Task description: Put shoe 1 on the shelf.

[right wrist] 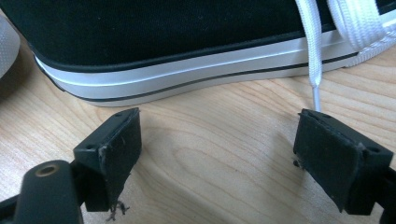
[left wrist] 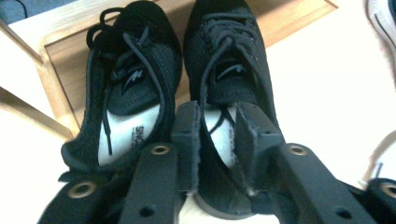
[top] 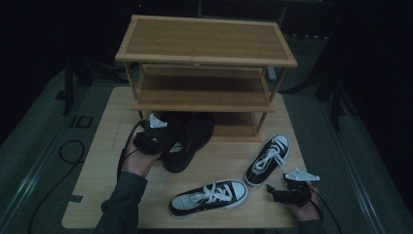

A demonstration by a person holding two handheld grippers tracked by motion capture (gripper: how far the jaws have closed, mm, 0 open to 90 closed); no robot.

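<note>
Ahead of the left gripper [left wrist: 212,135] stands a three-tier wooden shoe rack [top: 204,41] on the wooden table [top: 102,146]. Its bottom shelf [left wrist: 60,56] lies directly beyond the jaws, and a rack post rises to the left of them. Two black mesh shoes sit side by side at the front edge of that shelf. The left black shoe [left wrist: 126,79] lies just beside the jaws, touching or nearly touching the gripped one. To the right of the gripper, well apart, two black canvas sneakers with white soles and white laces rest on the table: the near sneaker [top: 209,197] lies between the two grippers, and the far sneaker [top: 268,158] lies just ahead of the right gripper [right wrist: 219,144].

The left gripper is clamped on the right black shoe [left wrist: 229,60]. One jaw sits inside the shoe opening on the pale insole; the other presses the outer side of the heel collar. This shoe is black throughout, with black laces, a small light logo on the tongue and a light insole with print.

Its long axis runs straight away from the gripper: heel at the jaws, toe pointing into the rack. The sole faces down.

The right gripper has its jaws spread wide and holds nothing. It sits low over the table, with the sneaker's white sole edge just beyond its pads and a lace end near the right-hand pad.
</note>
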